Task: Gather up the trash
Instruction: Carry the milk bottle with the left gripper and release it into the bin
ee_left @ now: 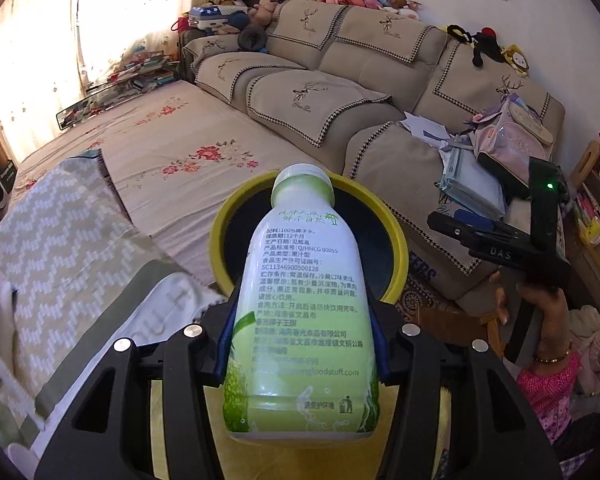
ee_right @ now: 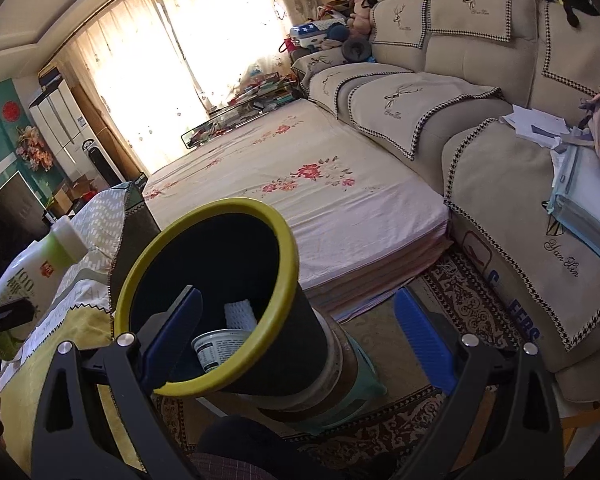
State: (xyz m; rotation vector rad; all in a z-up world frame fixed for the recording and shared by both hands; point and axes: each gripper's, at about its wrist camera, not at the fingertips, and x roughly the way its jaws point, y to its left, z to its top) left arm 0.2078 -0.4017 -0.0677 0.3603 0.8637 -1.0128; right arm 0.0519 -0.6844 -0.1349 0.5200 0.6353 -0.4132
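A green and white drink bottle (ee_left: 304, 280) with a white cap sits between the blue pads of my left gripper (ee_left: 304, 308), which is shut on it. The cap points at the mouth of a black bin with a yellow rim (ee_left: 398, 248) just beyond. In the right wrist view the same bottle (ee_right: 40, 264) shows at the far left, beside the bin's yellow rim (ee_right: 286, 280). My right gripper (ee_right: 298, 296) is open wide and holds nothing; its left finger (ee_right: 176, 332) lies over the bin's mouth. A white foam net (ee_right: 240, 312) and a printed cup (ee_right: 220, 344) lie inside the bin.
The bin stands on a teal stool (ee_right: 360, 380) on a patterned carpet (ee_right: 472, 300). Beyond it is a low mattress with a floral sheet (ee_right: 320, 184) and a beige sofa (ee_left: 340, 64) piled with papers and a pink bag (ee_left: 512, 132). A cloth-covered table (ee_left: 60, 240) is at the left.
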